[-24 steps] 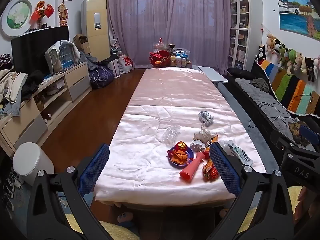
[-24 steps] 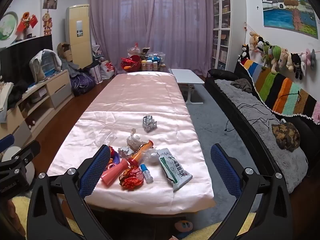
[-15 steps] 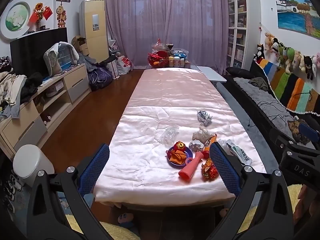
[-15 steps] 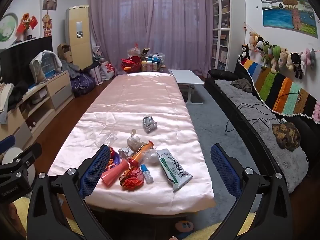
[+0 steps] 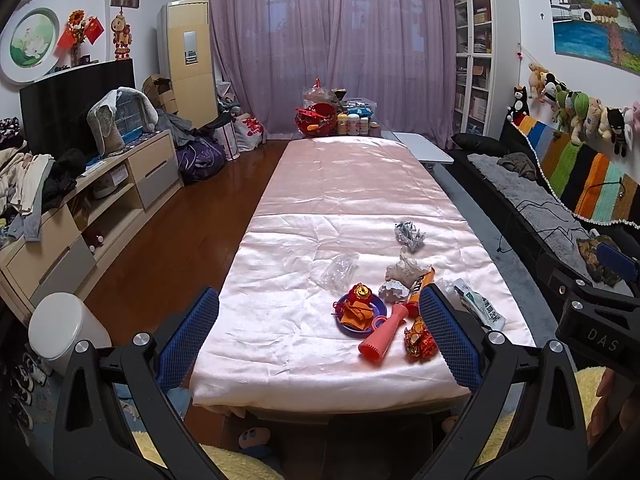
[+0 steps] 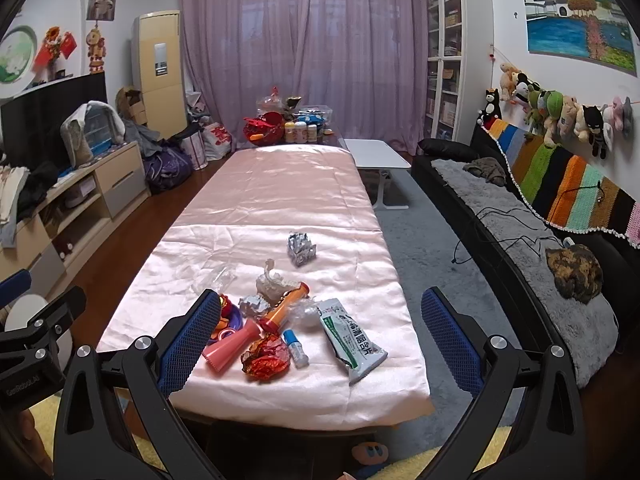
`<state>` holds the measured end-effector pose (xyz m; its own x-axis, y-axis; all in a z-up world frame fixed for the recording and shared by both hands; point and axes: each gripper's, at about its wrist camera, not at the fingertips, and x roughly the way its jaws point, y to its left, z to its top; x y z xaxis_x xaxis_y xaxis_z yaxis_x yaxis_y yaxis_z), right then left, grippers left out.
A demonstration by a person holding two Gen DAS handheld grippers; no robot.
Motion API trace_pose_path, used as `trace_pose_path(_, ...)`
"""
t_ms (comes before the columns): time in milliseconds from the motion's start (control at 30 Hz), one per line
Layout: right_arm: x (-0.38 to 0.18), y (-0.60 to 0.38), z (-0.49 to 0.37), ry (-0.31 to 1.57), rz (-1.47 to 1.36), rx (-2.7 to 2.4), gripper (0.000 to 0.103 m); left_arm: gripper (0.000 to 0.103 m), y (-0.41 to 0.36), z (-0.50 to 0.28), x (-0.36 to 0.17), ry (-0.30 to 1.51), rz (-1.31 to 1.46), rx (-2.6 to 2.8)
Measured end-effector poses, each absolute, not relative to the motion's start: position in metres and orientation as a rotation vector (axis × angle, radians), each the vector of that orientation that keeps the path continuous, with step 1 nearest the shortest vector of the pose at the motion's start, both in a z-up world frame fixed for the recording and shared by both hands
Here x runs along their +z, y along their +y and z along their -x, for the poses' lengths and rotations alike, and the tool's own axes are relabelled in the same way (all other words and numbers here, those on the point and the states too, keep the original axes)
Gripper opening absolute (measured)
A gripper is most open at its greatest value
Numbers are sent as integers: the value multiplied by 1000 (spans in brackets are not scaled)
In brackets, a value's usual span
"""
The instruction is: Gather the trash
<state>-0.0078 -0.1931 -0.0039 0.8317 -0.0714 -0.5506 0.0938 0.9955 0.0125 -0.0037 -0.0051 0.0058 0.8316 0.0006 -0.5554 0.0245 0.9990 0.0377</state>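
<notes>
A: How are the two grippers seen to be set?

B: The left gripper is held with its jaws spread wide and nothing is gripped between them. The same is seen of the right gripper: jaws fully parted, nothing held. Both are held short of the near end of the worktop, which is covered with a pink satin cloth.

A: Where is the trash found?

B: It is gathered in a loose cluster toward the near end of the cloth. A crumpled red-orange foil wrapper is seen nearest the edge, with a pink tube just to its left and a small blue-capped bottle just to its right. A white and green sachet is laid further right. An orange tube is set behind the wrapper, beside a crumpled foil ball. A purple plate carrying orange scraps is seen at the left of the cluster. A crumpled silver wrapper lies apart, further up the cloth.
</notes>
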Motion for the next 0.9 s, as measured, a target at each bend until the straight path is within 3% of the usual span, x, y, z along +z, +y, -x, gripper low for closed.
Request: trace_pose_path(900, -3, -193, 8, 583, -43, -87, 100, 95, -4, 3, 6, 586, -49, -12)
